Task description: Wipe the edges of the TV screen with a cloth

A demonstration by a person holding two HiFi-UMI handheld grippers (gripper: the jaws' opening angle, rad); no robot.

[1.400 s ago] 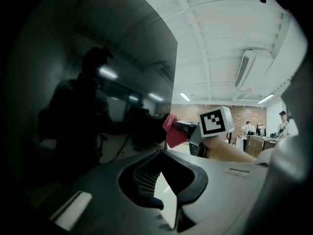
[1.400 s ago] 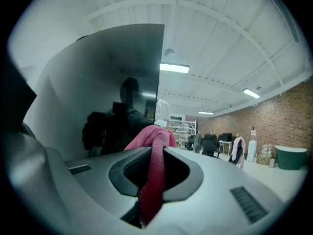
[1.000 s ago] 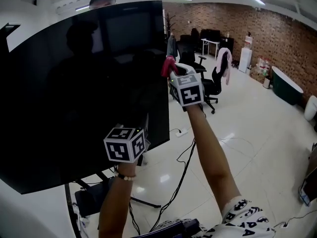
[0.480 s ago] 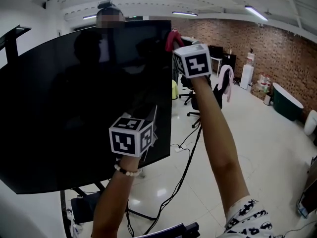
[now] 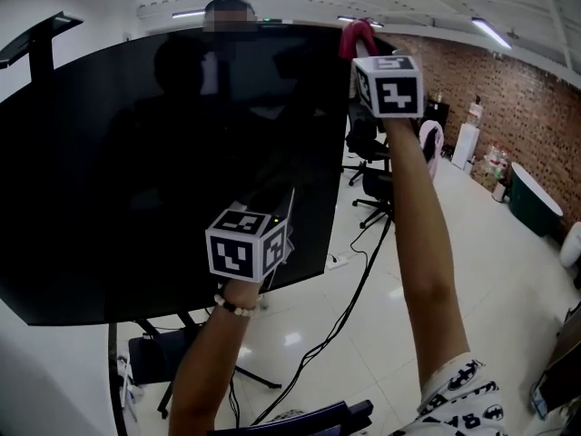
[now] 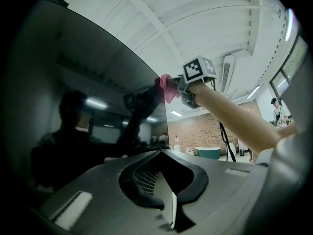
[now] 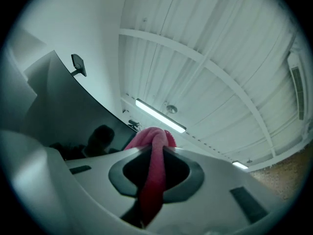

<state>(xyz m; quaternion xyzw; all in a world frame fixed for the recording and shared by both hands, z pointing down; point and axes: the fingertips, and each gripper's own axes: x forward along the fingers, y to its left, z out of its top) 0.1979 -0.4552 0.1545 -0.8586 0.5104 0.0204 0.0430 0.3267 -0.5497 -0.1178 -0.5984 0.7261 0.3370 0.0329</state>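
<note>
- Cloth (image 5: 355,34), pink, sits at the top right corner of the TV screen (image 5: 136,171), bunched against the dark panel's upper edge.
- The right gripper (image 5: 359,49) is raised high on an outstretched arm, and its jaws pinch the cloth. In the right gripper view the pink fabric runs as a narrow band down between the two jaws and bulges out past their tips.
- The left gripper (image 5: 290,198) is held lower, in front of the lower right part of the screen, near its right edge.
- In the left gripper view its jaws are pressed together with nothing visible between them. Their tips line up with the screen's right edge; whether they touch the panel I cannot tell.
- The screen is switched off and glossy, and it reflects a dark figure and ceiling lamps. It stands on a dark stand (image 5: 150,357) on the pale shiny floor (image 5: 490,271).
- A black cable (image 5: 349,307) trails across the floor below the screen's right side.
- Far to the right stand office chairs (image 5: 372,184) and a brick wall (image 5: 517,98).
</note>
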